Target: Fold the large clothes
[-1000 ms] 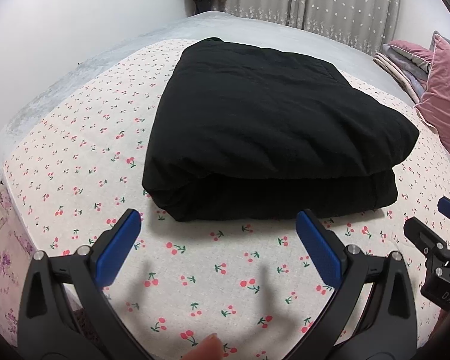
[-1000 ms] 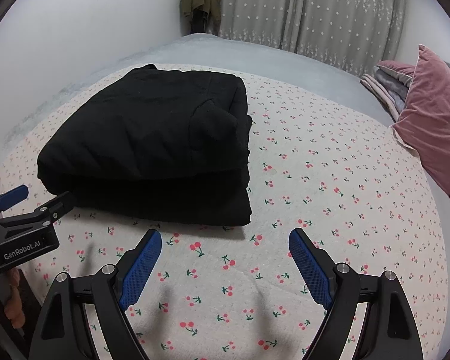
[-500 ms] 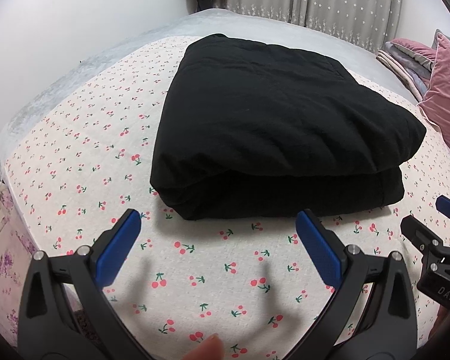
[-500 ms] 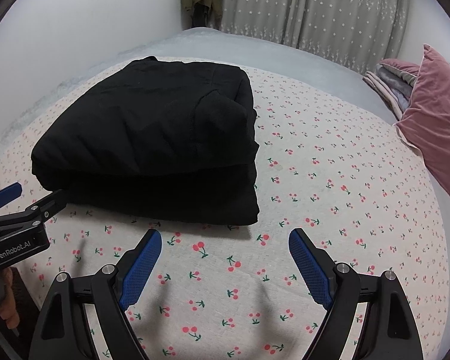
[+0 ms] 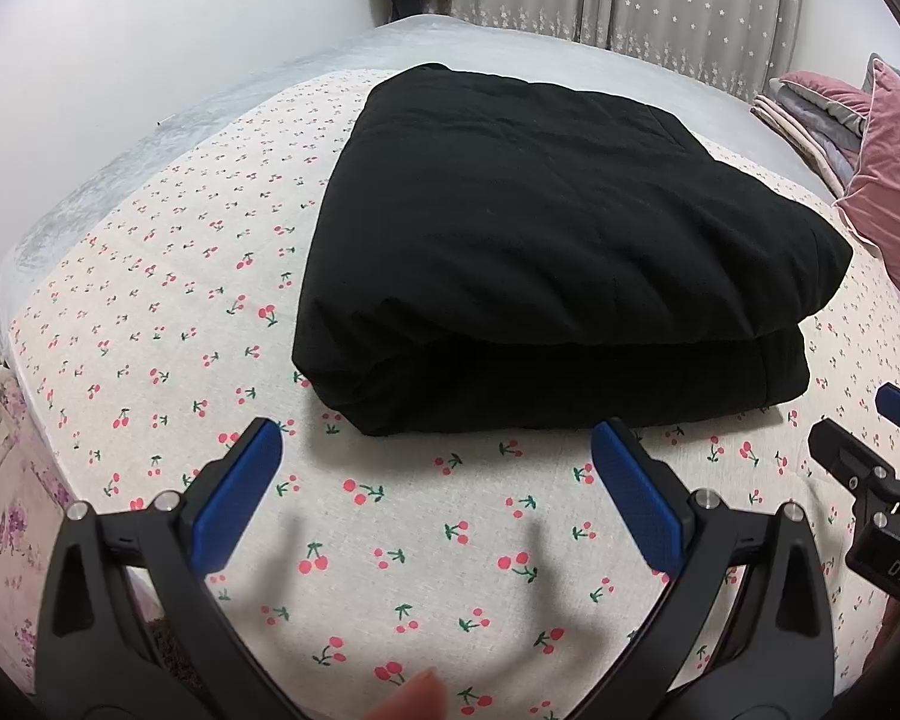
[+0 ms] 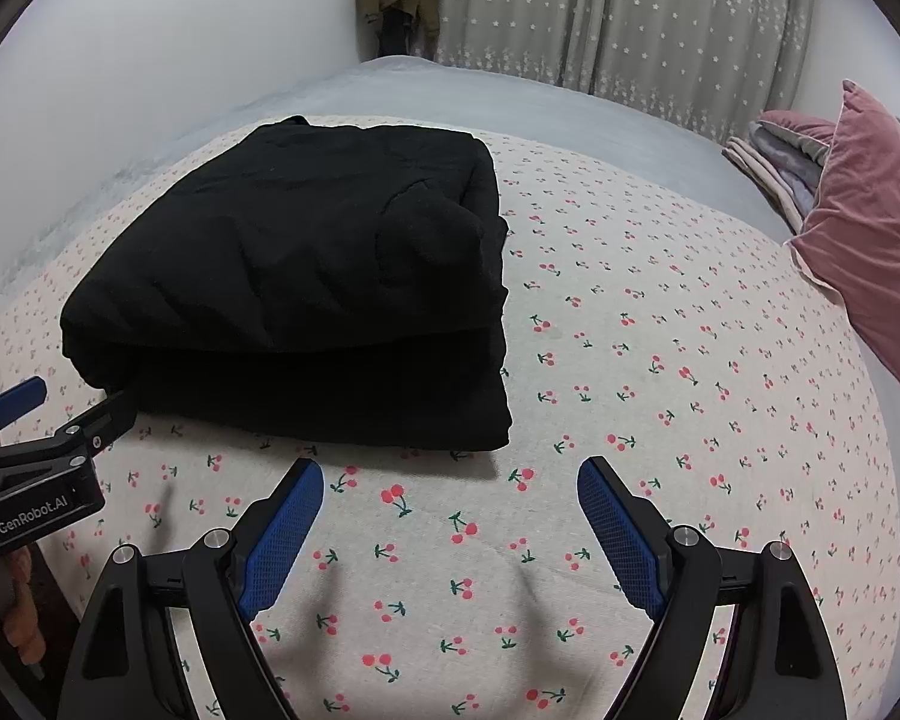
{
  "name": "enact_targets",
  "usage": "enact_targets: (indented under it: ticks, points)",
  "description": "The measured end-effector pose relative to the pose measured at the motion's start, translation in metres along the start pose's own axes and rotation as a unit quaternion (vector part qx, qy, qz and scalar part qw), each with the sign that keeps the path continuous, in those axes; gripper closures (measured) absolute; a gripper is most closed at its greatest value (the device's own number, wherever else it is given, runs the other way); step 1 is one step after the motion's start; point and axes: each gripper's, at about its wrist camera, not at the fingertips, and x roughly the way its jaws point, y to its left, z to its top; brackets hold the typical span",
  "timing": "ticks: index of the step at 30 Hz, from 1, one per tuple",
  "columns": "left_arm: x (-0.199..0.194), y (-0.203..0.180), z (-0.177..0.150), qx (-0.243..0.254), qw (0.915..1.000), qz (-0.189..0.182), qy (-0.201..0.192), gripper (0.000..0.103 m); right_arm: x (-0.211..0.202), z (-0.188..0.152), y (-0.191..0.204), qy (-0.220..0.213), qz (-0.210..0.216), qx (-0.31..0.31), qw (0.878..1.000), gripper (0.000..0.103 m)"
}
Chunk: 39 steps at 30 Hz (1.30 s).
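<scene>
Folded black garment [image 5: 546, 252] on cherry-print sheet [image 5: 168, 324]; left gripper [image 5: 435, 444] and right gripper [image 6: 450, 480] spread wide, empty, just short of it.

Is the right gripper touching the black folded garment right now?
Apart. The right wrist view shows cherry-print sheet between the open right gripper and the black folded garment.

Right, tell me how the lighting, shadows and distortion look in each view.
Left wrist view: fisheye bows the bed, corners go dark, and the black folded garment loses detail; soft shadows of the left tongs fall on the cherry-print sheet. Right wrist view: the same curvature and even light, with faint shadows under the right tongs.
</scene>
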Motion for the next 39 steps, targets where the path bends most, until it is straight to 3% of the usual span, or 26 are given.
enact_targets:
  ticks: [39]
  points:
    - [0.0024, 0.0010, -0.0005, 0.002, 1.0000, 0.001, 0.009, 0.001, -0.0005, -0.0022, -0.0008, 0.003, -0.001, -0.001, 1.000, 0.015]
